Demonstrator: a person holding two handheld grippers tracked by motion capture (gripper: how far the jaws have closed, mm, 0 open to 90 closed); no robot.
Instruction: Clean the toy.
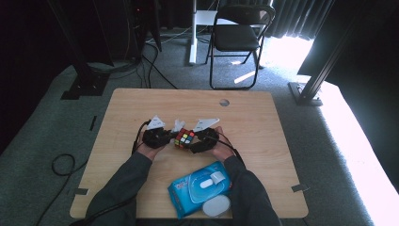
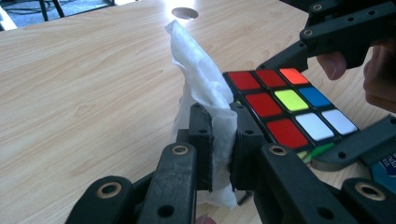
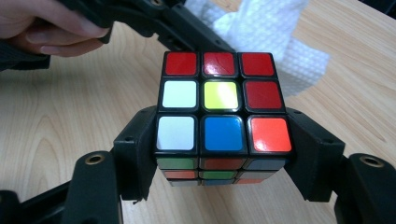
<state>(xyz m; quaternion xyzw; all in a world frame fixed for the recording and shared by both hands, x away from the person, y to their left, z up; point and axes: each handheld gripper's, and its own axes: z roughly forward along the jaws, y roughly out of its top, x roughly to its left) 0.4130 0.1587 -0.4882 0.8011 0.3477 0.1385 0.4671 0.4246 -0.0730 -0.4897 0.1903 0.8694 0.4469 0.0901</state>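
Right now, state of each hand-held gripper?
Left hand-held gripper: closed on the white wipe.
Right hand-held gripper: closed on the puzzle cube, jaws on its two opposite sides.

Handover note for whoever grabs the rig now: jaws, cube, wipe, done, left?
Left gripper: jaws shut on the white wipe, held upright beside the cube.
Right gripper: jaws clamped on the puzzle cube by two opposite sides, just above the table.
Wipes pack lies near the table's front edge, flap open.
Done: wipe pulled, cube gripped.
Left, probably: wiping the cube's faces; whether any face is wiped yet cannot be told.
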